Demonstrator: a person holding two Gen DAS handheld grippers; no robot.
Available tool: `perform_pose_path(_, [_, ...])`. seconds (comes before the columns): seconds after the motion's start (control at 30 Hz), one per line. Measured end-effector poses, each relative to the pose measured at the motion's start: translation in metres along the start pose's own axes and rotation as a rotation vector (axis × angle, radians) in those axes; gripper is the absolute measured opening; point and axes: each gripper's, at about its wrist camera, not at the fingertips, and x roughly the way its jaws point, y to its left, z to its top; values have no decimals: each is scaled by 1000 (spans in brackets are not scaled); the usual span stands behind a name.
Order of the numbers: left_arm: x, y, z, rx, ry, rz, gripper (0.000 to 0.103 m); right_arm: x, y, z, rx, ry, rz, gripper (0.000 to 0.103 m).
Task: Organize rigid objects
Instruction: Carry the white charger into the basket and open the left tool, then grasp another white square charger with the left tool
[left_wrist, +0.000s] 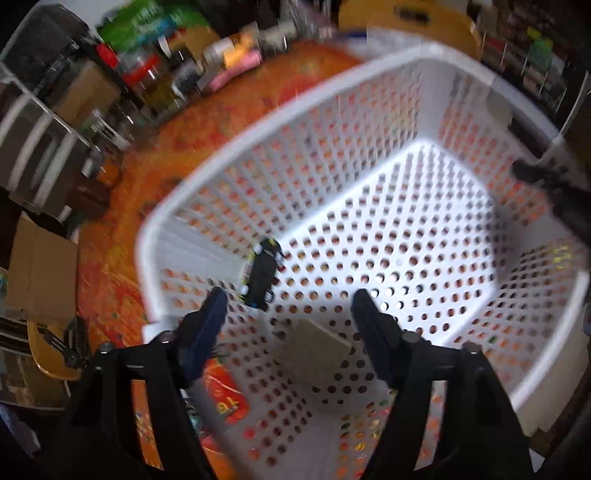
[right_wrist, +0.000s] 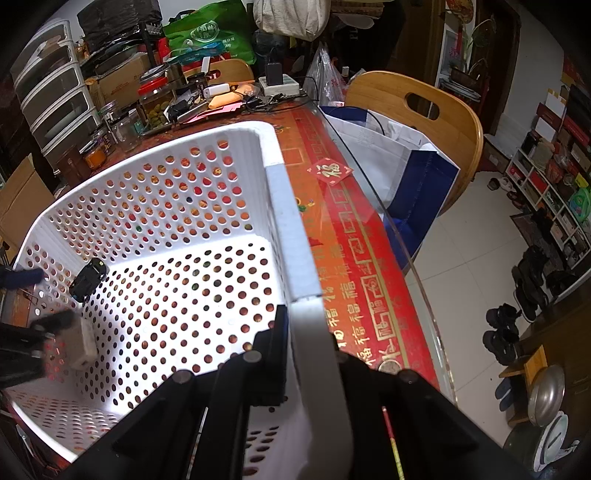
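A white perforated basket (left_wrist: 332, 85) stands on the red-orange table. Inside it a small black toy skateboard (left_wrist: 261, 275) leans against the left wall; it also shows in the right wrist view (right_wrist: 88, 280). A flat beige block (left_wrist: 314, 347) is just below my open left gripper (left_wrist: 288, 314), over the near side of the basket; it is blurred, and whether it rests or falls I cannot tell. It also shows in the right wrist view (right_wrist: 83, 341). My right gripper (right_wrist: 310, 325) is shut on the basket's right rim (right_wrist: 291, 221).
Jars (right_wrist: 155, 99), boxes and clutter line the table's far side. Plastic drawers (right_wrist: 51, 88) stand at the left. A wooden chair (right_wrist: 417, 110) with a white-and-blue bag (right_wrist: 399, 162) stands beyond the glass table edge (right_wrist: 402, 236). Shoes and shelves are on the floor at the right.
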Motion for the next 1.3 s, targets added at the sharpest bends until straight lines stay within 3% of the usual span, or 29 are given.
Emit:
perform_pose_path(0.03, [-14, 8, -5, -13, -41, -3, 85, 0, 0, 0, -2, 0, -2, 5])
perform_pose_path(0.1, [-47, 34, -17, -63, -131, -3, 89, 0, 0, 1, -3, 1, -5, 5])
perform_pose_path(0.2, [-90, 95, -41, -178, -235, 8, 103, 0, 0, 1, -3, 1, -5, 5])
perform_pose_path(0.27, [-100, 139, -65, -267, -268, 70, 103, 0, 1, 1, -5, 1, -5, 5])
perform_pose_path(0.33, [-85, 170, -81, -318, -204, 101, 103, 0, 1, 1, -3, 0, -4, 5])
perform_pose_path(0.47, [4, 210, -106, -385, 13, 12, 103, 0, 1, 3, -5, -2, 3, 5])
perform_pose_path(0.57, [57, 215, -109, -406, 71, -7, 102, 0, 1, 2, -5, -1, 0, 5])
perform_pose_path(0.67, [84, 208, -104, -418, 96, -62, 102, 0, 2, 3, -5, 4, -6, 5])
perform_pose_path(0.73, [98, 192, -98, -384, 116, -41, 101, 0, 2, 3, -7, 5, -11, 5])
perform_pose_path(0.8, [107, 182, -90, -348, 132, -13, 98, 0, 3, 2, -13, 6, -20, 5])
perform_pose_path(0.9, [114, 172, -82, -334, 148, 1, 76, 0, 3, 2, -12, 5, -18, 5])
perform_pose_path(0.97, [116, 168, -80, -330, 159, -9, 54, 0, 4, 3, -9, 6, -17, 5])
perform_pose_path(1.0, [116, 166, -79, -325, 164, 3, 49, 0, 4, 3, -10, 7, -18, 5])
perform_pose_path(1.3, [103, 176, -86, -374, 119, 12, 45, 0, 3, 3, -8, 3, -12, 5])
